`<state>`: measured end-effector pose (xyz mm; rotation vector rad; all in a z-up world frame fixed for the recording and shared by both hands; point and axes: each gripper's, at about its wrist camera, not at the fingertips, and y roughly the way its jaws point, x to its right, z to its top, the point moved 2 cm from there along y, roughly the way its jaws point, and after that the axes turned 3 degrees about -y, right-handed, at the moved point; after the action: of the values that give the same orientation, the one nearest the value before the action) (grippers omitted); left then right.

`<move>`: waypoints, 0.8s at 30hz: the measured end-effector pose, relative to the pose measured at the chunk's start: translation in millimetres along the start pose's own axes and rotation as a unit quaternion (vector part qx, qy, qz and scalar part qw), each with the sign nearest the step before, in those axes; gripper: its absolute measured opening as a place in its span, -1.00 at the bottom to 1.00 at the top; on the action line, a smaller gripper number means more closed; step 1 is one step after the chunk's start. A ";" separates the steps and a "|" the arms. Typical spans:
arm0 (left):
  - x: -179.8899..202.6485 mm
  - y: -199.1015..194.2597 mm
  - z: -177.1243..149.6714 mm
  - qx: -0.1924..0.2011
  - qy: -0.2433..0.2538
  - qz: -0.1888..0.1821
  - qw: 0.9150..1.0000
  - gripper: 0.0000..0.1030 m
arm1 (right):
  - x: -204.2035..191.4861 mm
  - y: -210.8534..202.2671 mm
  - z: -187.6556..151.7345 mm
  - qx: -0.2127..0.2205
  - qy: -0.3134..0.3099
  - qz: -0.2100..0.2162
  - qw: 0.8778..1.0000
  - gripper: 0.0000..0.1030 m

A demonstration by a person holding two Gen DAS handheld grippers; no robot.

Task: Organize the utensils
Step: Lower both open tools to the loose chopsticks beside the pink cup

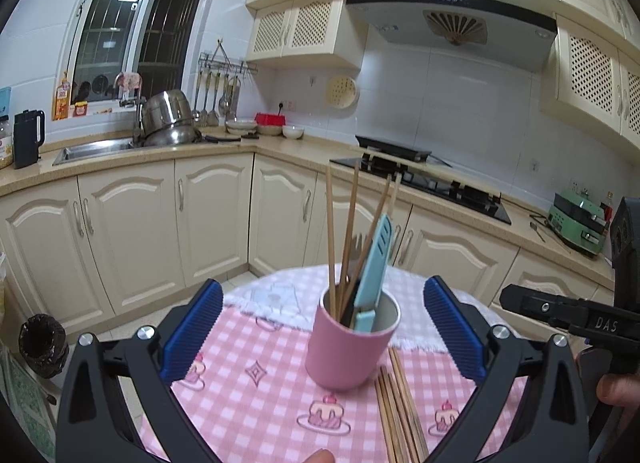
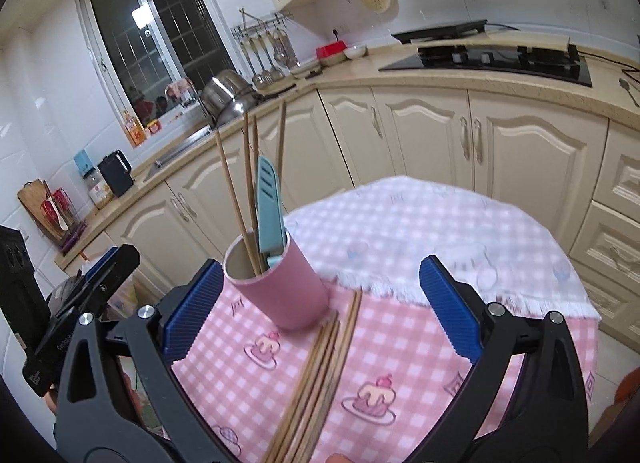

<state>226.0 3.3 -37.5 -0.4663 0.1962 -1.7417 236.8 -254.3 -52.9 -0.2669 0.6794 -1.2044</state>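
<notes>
A pink cup (image 1: 352, 347) (image 2: 280, 287) stands on the table with the pink checked cloth (image 1: 248, 403) (image 2: 420, 343). In it stand several wooden chopsticks (image 1: 331, 231) (image 2: 234, 191), a teal-sheathed knife (image 1: 374, 263) (image 2: 269, 203) and a fork. A bundle of loose chopsticks (image 1: 400, 415) (image 2: 320, 375) lies on the cloth right beside the cup. My left gripper (image 1: 322, 327) is open, its blue pads wide on either side of the cup without touching it. My right gripper (image 2: 320, 303) is open over the loose chopsticks, with the cup by its left pad (image 2: 192, 303).
Cream cabinets and a counter wrap around behind the table. A sink (image 1: 96, 147) with steel pots, a gas hob (image 1: 432, 183) and a green appliance (image 1: 576, 223) sit on the counter. A black bin (image 1: 42, 343) stands on the floor at left. The other gripper (image 1: 560, 311) (image 2: 92, 283) shows at each view's edge.
</notes>
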 end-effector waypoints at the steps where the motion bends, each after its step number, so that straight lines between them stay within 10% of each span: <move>1: 0.3 0.6 -2.7 -0.005 0.000 0.001 1.000 0.91 | 0.4 0.3 -2.9 -0.004 -0.001 -0.002 1.000 0.87; 14: -2.4 28.0 -53.6 -0.119 0.007 0.017 0.993 0.91 | 13.7 31.5 -58.7 -0.107 -0.027 -0.062 0.992 0.87; 24: 14.7 66.3 -110.6 -0.242 0.053 0.025 0.969 0.91 | 26.8 44.4 -82.7 -0.148 -0.030 -0.074 0.986 0.87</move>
<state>237.7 -39.3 -159.5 -0.7126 0.7139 -1.6654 225.4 -250.0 -149.7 -0.6080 0.7961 -1.2297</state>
